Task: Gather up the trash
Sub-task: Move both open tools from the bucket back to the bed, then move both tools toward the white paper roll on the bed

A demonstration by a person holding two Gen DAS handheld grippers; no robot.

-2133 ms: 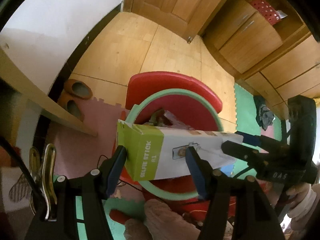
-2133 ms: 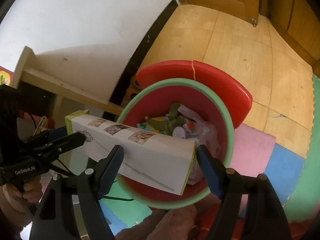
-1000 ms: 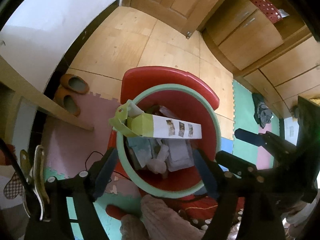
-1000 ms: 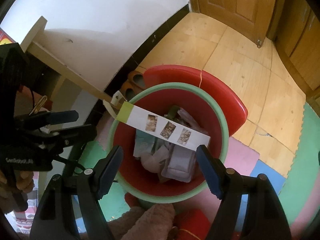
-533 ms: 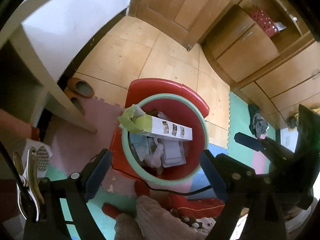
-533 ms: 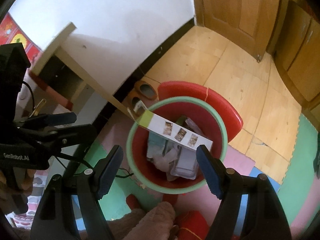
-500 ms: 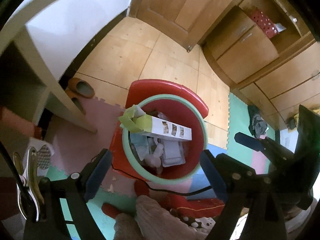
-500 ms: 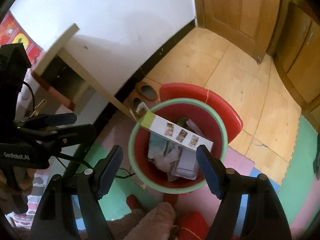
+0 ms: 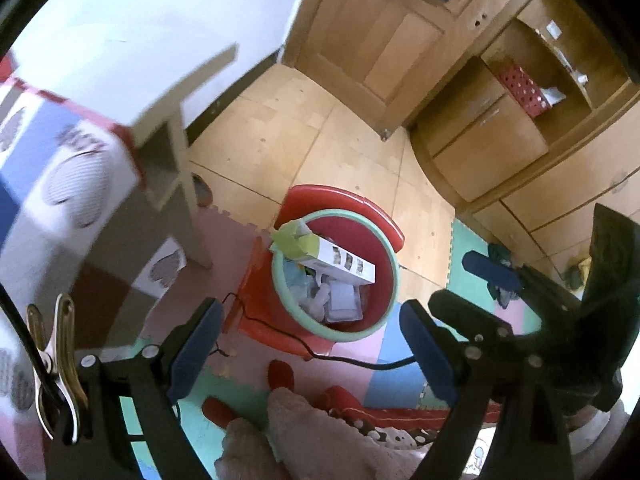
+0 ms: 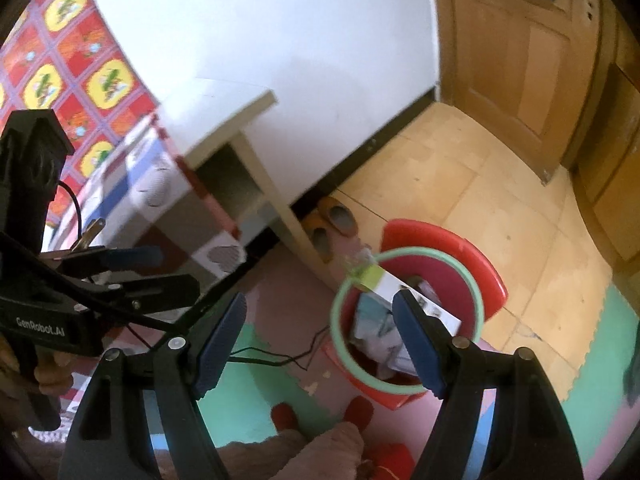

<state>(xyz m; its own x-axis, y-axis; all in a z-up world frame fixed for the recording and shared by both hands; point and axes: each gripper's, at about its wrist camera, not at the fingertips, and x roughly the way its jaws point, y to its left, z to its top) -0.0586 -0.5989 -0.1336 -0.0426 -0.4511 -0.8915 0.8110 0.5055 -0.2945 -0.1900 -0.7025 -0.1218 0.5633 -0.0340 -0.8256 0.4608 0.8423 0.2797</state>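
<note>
A red trash bin with a green rim stands on the floor mats, holding paper and plastic scraps. A long white box with a green end lies slanted across its opening, the green end on the rim. My left gripper hangs open high above the bin with nothing between its fingers. My right gripper is open too and empty, above and beside the bin. Neither touches the box.
A red lid stands up behind the bin. A pale table leg and a checkered cloth are to the left, with slippers by the wall. A black cable crosses the mats. Wooden door and cabinets are beyond; a person's feet are below.
Both grippers let go of the box and rose well away from the bin, which now looks smaller. The box stays lying across the bin's opening.
</note>
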